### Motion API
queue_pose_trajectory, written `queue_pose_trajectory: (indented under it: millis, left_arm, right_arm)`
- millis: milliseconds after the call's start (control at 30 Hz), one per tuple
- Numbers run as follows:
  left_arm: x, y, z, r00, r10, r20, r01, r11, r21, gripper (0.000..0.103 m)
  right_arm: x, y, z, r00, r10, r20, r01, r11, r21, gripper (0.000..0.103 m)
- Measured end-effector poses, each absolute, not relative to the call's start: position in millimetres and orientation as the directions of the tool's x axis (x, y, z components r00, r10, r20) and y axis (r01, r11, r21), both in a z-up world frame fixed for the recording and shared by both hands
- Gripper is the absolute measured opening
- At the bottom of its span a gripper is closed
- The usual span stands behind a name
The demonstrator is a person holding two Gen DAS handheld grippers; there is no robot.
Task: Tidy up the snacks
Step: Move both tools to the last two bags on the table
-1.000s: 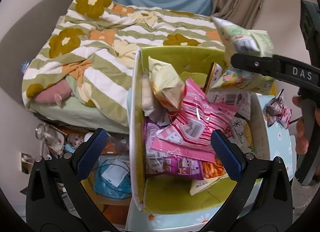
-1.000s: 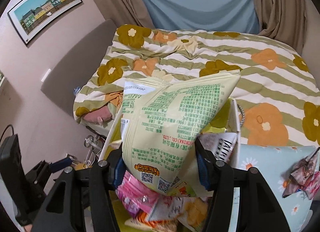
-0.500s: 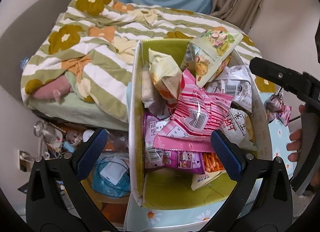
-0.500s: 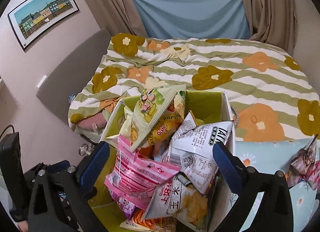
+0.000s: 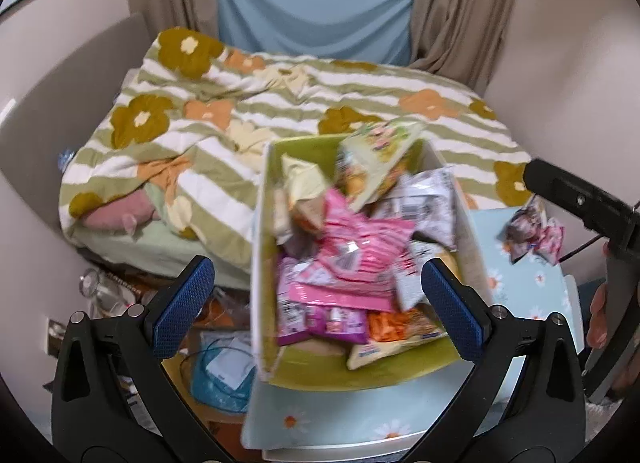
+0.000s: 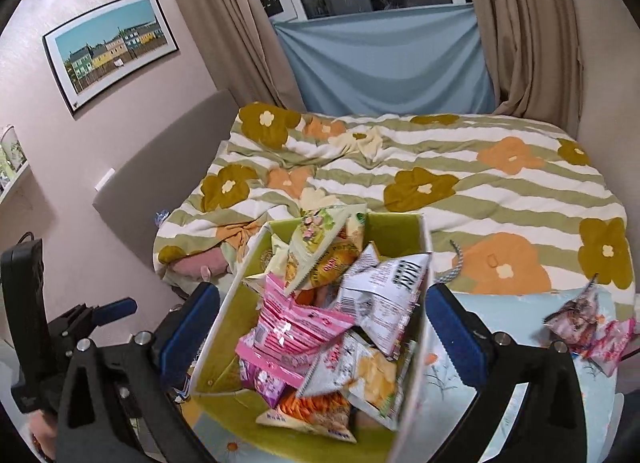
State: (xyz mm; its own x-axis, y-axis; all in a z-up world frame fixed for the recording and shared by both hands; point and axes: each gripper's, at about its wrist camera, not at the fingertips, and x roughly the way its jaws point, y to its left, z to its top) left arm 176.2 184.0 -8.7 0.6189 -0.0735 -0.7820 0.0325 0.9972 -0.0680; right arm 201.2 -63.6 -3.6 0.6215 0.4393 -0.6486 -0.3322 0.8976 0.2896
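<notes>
A white box with green lining [image 5: 260,263] [image 6: 224,323] stands on the daisy-print table, piled with snack packets. A pale green snack bag [image 5: 376,159] [image 6: 320,239] leans at the back of the pile, above a pink striped packet [image 5: 352,259] [image 6: 296,323] and a white bag [image 6: 384,291]. My left gripper [image 5: 316,295] hangs open above the box's near end, holding nothing. My right gripper [image 6: 324,315] is open too, with nothing between its fingers, also above the box. Two small crumpled wrappers [image 5: 532,231] [image 6: 588,327] lie on the table to the right of the box.
A bed with a striped floral duvet [image 6: 440,191] lies right behind the table. Floor clutter, with a blue bundle [image 5: 220,375], sits left of the table. The table [image 5: 532,287] has bare cloth to the right of the box. A hand [image 5: 600,319] holds the right gripper's handle.
My right gripper opened and let go of the pale green bag, which dropped onto the back of the pile. Both grippers then drew back and rose from the box.
</notes>
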Motion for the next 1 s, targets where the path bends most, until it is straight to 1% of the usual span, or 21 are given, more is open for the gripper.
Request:
queue_pose_trajectory:
  millis: [267, 400, 567, 733, 900, 1000]
  left_arm:
    - [178.2, 115.8, -4.1, 0.63, -0.119, -0.768, 0.076, 0.993, -0.091, 0.103]
    - [188.4, 67.2, -6.6, 0.612, -0.144, -0.778, 0.094, 0.989, -0.109, 0.103]
    - [204.6, -4.1, -17.6, 0.591, -0.19, -0.784, 0.128, 0.982, -0.141, 0.103]
    - [222.9, -77.0, -47.2, 0.551, -0.229, -0.803, 0.149, 0.973, -0.176, 0.103]
    - [248.0, -138.3, -93.9, 0.491, -0.249, -0.835, 0.113, 0.968, -0.222, 0.103]
    - [261.7, -169.4, -122.8, 0.467, -0.252, -0.847, 0.089, 0.967, -0.239, 0.103]
  right_arm:
    - [175.5, -141.6, 11.2, 0.693, 0.394, -0.603, -0.285, 0.919, 0.273, 0.102]
    - [172.6, -196.1, 11.2, 0.704, 0.345, -0.621, -0.235, 0.938, 0.255, 0.103]
    - [170.2, -279.2, 4.1, 0.736, 0.24, -0.633, -0.116, 0.966, 0.231, 0.103]
    - [179.3, -352.6, -20.7, 0.702, 0.197, -0.685, -0.022, 0.966, 0.256, 0.103]
    - [194.9, -410.0, -57.3, 0.642, 0.189, -0.743, 0.037, 0.96, 0.277, 0.103]
    - [209.2, -440.4, -89.1, 0.602, 0.195, -0.774, 0.061, 0.955, 0.289, 0.102]
